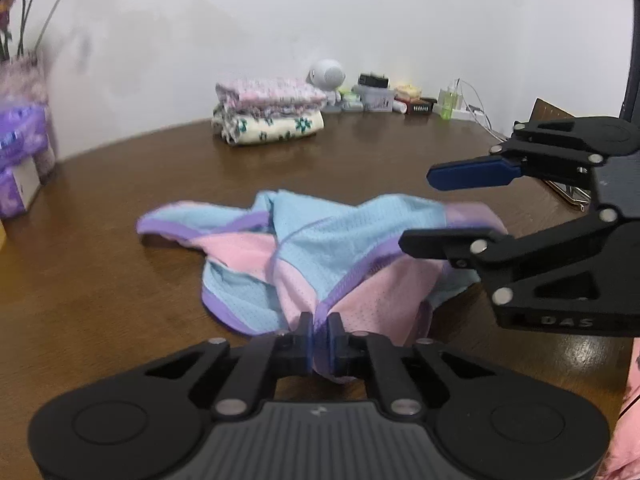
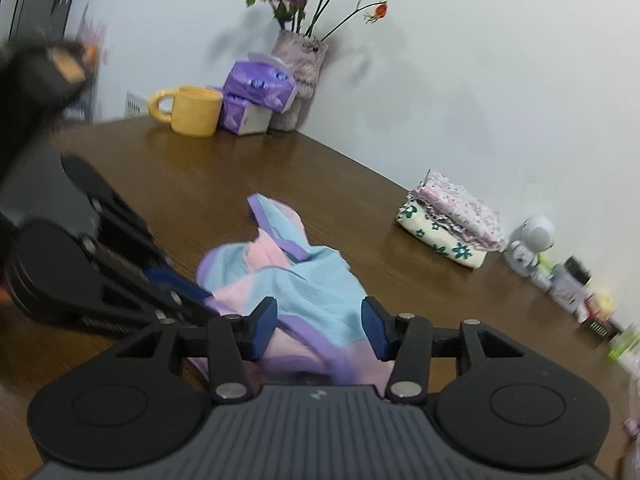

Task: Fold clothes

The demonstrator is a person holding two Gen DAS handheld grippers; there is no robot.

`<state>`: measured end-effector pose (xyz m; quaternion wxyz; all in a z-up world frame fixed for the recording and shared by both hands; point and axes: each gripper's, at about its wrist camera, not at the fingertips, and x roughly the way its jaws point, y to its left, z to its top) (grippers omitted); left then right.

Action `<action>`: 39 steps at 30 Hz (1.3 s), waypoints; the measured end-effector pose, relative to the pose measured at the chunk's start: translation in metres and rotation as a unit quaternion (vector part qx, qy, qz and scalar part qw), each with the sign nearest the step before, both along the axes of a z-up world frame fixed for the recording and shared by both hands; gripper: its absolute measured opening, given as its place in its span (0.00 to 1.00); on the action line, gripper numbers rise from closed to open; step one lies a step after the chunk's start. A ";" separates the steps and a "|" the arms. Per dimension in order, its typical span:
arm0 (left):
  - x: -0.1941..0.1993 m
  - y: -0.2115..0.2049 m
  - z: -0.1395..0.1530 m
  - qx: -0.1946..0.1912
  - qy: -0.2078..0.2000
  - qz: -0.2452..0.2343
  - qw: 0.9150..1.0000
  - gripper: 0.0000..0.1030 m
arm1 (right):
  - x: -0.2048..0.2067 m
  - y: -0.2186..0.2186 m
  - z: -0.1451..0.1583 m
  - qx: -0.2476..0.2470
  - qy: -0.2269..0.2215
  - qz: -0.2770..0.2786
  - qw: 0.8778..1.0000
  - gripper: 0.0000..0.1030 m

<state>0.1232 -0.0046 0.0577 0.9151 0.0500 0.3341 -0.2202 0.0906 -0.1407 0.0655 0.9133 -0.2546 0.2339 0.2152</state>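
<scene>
The pastel garment (image 1: pixel 312 256) — mesh cloth in blue, pink and purple trim — lies crumpled on the wooden table (image 1: pixel 120 288), nearer the person than the stack of folded clothes (image 1: pixel 270 110) by the wall, with bare wood between the two. The left gripper (image 1: pixel 319 338) is clamped narrow on the garment's near edge, a purple-bound seam pinched between its blue pads. The right gripper (image 2: pixel 320 328) stands half-wide with its jaws over the cloth, on the side of the garment away from the yellow mug (image 2: pixel 192 110); cloth shows between its pads (image 2: pixel 264 328), but they do not seem to press on it.

The step in hand looks like getting a second hold so the piece can be spread flat before folding. To do it well, the right gripper should take a single layer at a trimmed edge, well apart from the left's pinch, not a bunch from the middle. Then both should draw apart evenly — lifting only enough to shake out the twist — and lay the cloth flat short of the folded stack
</scene>
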 end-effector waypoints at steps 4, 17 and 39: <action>-0.010 0.009 0.014 -0.018 -0.026 -0.003 0.999 0.06 | 0.001 0.005 -0.007 -0.031 -0.004 0.007 0.999 0.46; -0.039 0.023 0.036 -0.037 -0.065 -0.006 0.997 0.06 | -0.017 0.040 -0.030 -0.101 -0.034 0.062 0.992 0.46; -0.036 -0.014 0.016 -0.021 -0.075 0.010 0.997 0.23 | -0.027 -0.017 0.046 0.138 -0.041 -0.015 0.990 0.08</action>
